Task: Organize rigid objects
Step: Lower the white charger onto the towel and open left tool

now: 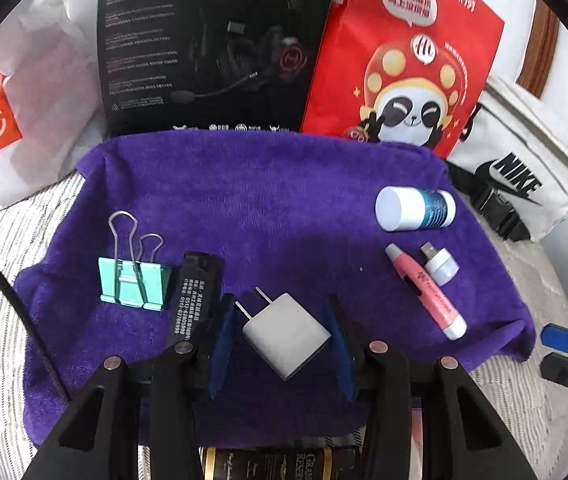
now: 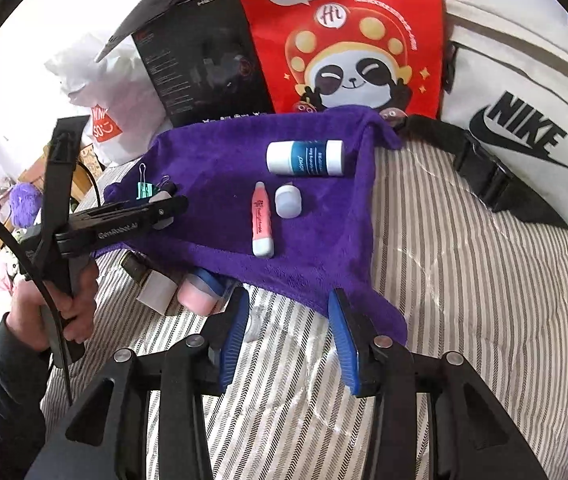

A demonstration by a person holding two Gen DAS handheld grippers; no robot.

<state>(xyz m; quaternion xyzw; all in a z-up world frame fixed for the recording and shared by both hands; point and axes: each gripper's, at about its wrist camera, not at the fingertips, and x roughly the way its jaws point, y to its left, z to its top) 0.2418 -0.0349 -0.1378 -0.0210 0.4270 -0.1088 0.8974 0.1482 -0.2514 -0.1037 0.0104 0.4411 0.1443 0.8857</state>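
— Where's the charger (image 1: 286, 334)?
— On the purple towel (image 1: 268, 200), right of the clip (image 1: 134, 280), between the left gripper's (image 1: 282, 344) spread jaws; likely light, stiff, slick; pinch its flat sides.
— The right gripper (image 2: 288, 340)?
— Spread, empty, off the towel's near edge.

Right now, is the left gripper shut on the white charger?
No: the left gripper is open, its blue pads either side of the charger with purple towel visible in both gaps.

On the towel (image 1: 268, 200): binder clip (image 1: 134, 280) by left edge, charger (image 1: 288, 334) at front edge, bottle (image 1: 414, 208) near right edge.
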